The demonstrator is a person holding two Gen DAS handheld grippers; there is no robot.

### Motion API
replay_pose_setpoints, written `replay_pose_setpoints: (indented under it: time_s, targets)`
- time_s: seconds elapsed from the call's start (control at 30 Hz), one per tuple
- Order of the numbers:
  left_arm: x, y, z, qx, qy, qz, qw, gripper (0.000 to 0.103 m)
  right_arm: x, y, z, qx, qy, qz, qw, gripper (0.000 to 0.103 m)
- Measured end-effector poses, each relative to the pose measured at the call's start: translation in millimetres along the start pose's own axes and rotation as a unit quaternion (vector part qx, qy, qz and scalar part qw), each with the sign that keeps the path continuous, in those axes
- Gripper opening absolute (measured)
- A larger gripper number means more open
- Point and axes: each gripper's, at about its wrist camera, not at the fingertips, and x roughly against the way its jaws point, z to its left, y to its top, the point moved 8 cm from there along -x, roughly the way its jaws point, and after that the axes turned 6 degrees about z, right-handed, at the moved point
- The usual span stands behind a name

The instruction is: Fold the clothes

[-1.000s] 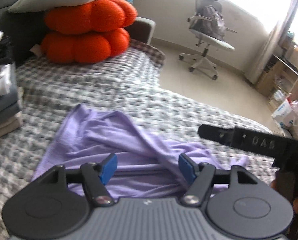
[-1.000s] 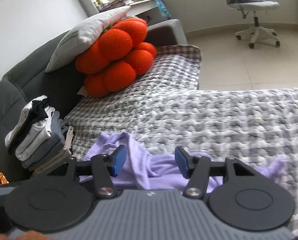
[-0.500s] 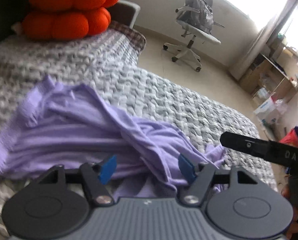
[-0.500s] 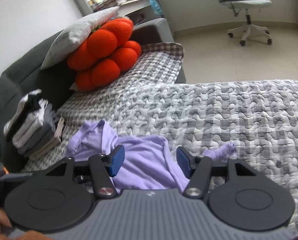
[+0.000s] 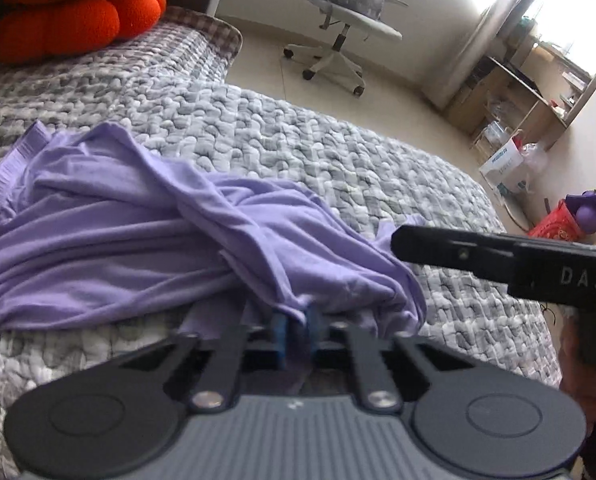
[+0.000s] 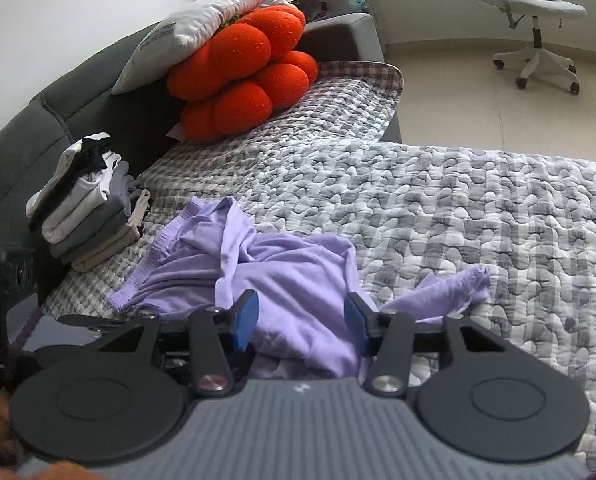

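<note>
Lilac garment (image 5: pixel 137 240) edge in left gripper (image 5: pixel 295 330)

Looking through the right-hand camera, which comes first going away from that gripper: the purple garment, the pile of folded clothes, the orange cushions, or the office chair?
From the right gripper, nearest first:
1. Purple garment, crumpled on the quilt right at the open fingers.
2. Stack of folded clothes, off to the left against the sofa back.
3. Orange cushions, further back on the left, under a pale pillow.
4. Office chair, far right across the floor.

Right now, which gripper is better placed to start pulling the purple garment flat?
Left. The left gripper is already shut on the purple garment; the right gripper is open above the cloth, holding nothing.
</note>
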Motion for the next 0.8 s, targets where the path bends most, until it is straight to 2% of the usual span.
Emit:
replay_pose_setpoints:
  time_s: [0.17,0.27,0.43,0.53,0.73,0.77,0.8]
  targets:
    - [17.1,2.8,-0.2,0.005,-0.017,-0.025,0.9995,0.003,1.4,-1.0,2.4,0.016,0.004,0.006,1.0,0.052]
    - [31.6,8.8,1.9,0.017,-0.043,-0.05,0.9977,0.003,0.2,-3.2,4.1,0.024,0.005,0.012,1.0,0.052]
    - [57.2,17.3,0.2,0.042,-0.095,-0.098,0.9897,0.002,-2.4,-6.9,10.2,0.041,0.013,0.025,0.999,0.052]
    - [64.4,20.6,-1.8,0.048,-0.119,-0.113,0.9852,0.002,-0.7,-5.5,15.3,0.052,0.016,0.021,0.998,0.052]
    - [64.2,22.2,0.5,0.047,-0.109,-0.111,0.9866,0.002,-7.4,-3.0,10.1,0.048,-0.007,0.011,0.999,0.052]
    - [63.3,21.7,1.4,0.046,-0.106,-0.109,0.9873,0.002,-8.5,-2.6,9.2,0.048,-0.011,0.009,0.999,0.048]
    - [62.5,21.3,2.3,0.045,-0.102,-0.106,0.988,0.002,-9.6,-2.1,8.3,0.047,-0.015,0.007,0.999,0.028]
